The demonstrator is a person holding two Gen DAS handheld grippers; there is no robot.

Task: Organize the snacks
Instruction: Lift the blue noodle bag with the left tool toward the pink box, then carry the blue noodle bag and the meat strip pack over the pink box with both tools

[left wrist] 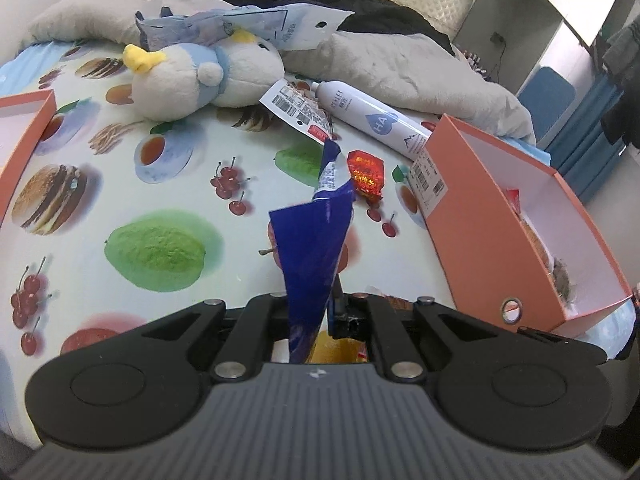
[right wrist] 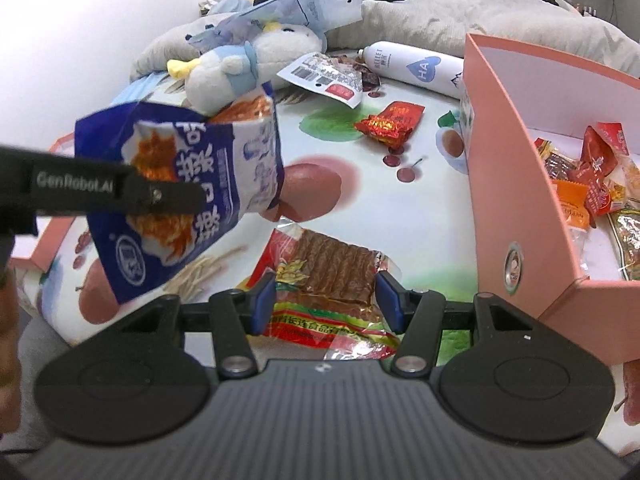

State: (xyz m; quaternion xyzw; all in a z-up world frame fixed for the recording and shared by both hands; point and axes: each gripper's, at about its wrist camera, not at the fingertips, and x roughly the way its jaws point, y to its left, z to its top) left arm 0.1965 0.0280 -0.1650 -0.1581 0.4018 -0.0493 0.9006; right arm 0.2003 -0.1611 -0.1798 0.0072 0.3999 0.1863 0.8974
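My left gripper [left wrist: 326,312] is shut on a blue and white snack bag [left wrist: 316,240], which it holds up edge-on above the bed. From the right wrist view the same bag [right wrist: 224,168] hangs at the left with a black finger [right wrist: 160,196] of the left gripper across it. My right gripper [right wrist: 326,304] has its blue pads against both sides of a red, green and yellow packet of brown strips [right wrist: 324,268]. A red foil packet [right wrist: 390,124] lies on the sheet further off. The pink box [right wrist: 520,184] at the right holds several snack packets [right wrist: 600,188].
A fruit-print sheet [left wrist: 160,184] covers the bed. A plush toy [left wrist: 204,76], a white bottle [left wrist: 376,118], a barcoded packet [left wrist: 296,110] and grey bedding [left wrist: 400,72] lie at the far side. A second pink box [left wrist: 24,128] sits at the left edge.
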